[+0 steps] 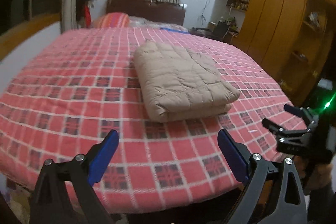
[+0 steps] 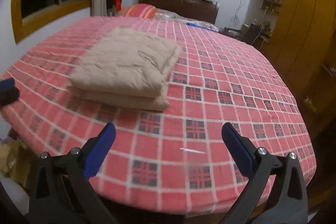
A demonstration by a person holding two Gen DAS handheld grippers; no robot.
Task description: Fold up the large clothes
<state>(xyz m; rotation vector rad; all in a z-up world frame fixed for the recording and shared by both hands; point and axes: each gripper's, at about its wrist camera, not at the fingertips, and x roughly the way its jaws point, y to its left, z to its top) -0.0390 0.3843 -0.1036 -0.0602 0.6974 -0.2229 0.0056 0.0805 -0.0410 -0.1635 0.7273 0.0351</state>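
Left wrist view showed the left gripper [image 1: 168, 152] spread and empty; the right gripper [image 2: 168, 146] likewise. Beyond, the folded beige garment [image 1: 180, 79] lay mid-bed [image 1: 63, 98]. A careless nudge could topple its puffy layers.

Two matching handheld grippers, black and blue

The left gripper [image 1: 168, 152] and right gripper [image 2: 168, 146] each have black angular plastic arms, silver round screw heads at the joints, and flat blue pads [image 1: 103, 157] lining both fingers.
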